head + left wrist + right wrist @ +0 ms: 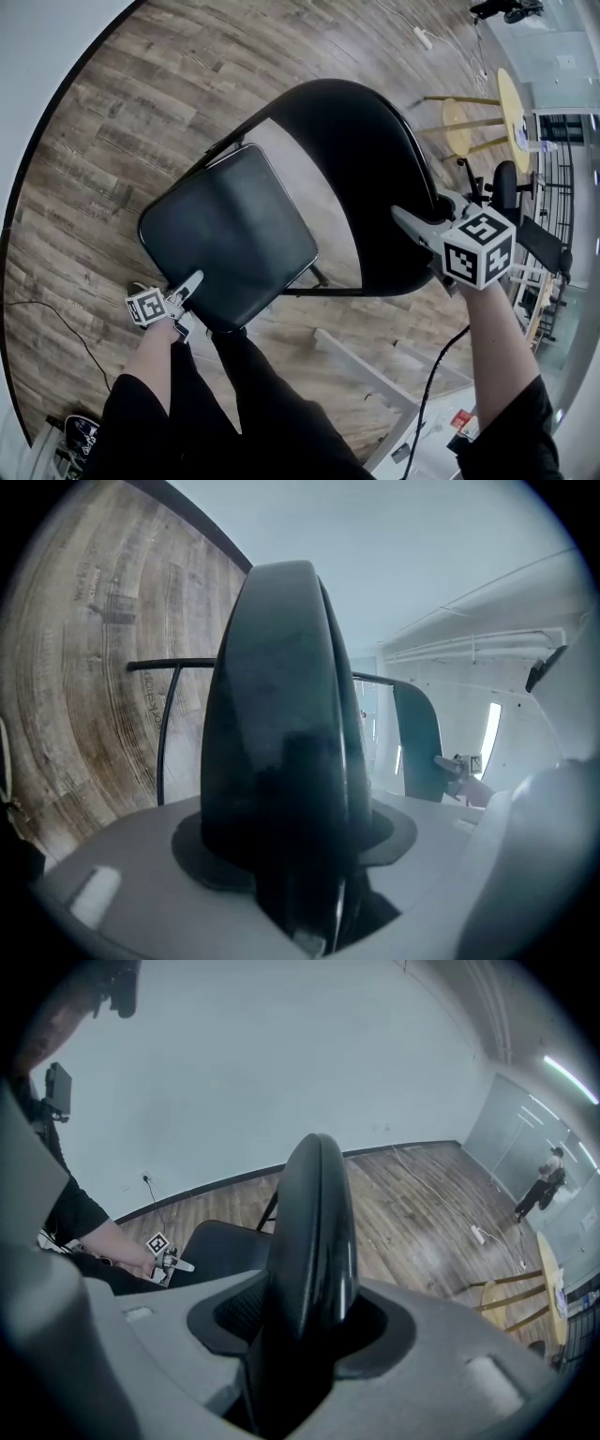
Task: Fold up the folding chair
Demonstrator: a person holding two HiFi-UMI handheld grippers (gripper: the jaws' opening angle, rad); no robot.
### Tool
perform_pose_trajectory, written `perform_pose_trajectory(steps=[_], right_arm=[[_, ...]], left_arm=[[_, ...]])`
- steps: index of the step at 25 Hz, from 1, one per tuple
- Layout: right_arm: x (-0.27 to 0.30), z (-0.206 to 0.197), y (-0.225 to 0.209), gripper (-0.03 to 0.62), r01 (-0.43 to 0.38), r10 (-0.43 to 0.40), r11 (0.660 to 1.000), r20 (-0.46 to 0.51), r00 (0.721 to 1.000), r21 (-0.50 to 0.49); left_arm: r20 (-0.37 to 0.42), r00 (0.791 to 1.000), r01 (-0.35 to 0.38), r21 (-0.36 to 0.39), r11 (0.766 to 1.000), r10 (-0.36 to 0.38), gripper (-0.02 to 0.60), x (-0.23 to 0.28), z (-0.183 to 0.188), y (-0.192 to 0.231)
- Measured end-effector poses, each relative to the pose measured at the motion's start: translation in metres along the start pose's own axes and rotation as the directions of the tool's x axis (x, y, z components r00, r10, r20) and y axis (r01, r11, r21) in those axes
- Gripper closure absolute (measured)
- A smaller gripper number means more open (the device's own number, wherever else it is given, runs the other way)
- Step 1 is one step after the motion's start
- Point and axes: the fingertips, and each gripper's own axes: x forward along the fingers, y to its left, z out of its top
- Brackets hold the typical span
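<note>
Chair [356, 122] stands open on the floor [141, 94], my left gripper [192, 281] clamped on its seat [230, 234] edge and my right gripper [408, 223] on the backrest [384, 206] top, so I fear the smooth seat slips out if I lift unevenly.

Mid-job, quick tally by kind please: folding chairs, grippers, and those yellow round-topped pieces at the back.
black folding chair: 1
grippers: 2 (left gripper, right gripper, both clamped on it)
yellow round tops: 2 (larger yellow top, smaller yellow top)
Total: 5
</note>
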Motion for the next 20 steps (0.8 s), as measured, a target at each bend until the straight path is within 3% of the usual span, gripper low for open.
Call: perform_pose_trajectory(steps=[20], right_arm=[[-0.015, 0.013, 0.025, 0.397, 0.033, -0.034, 0.999, -0.008, 0.999, -0.038]], left_arm=[[0.016, 0.999, -0.03, -0.013, 0.999, 0.03, 0.334, -0.003, -0.003, -0.025]])
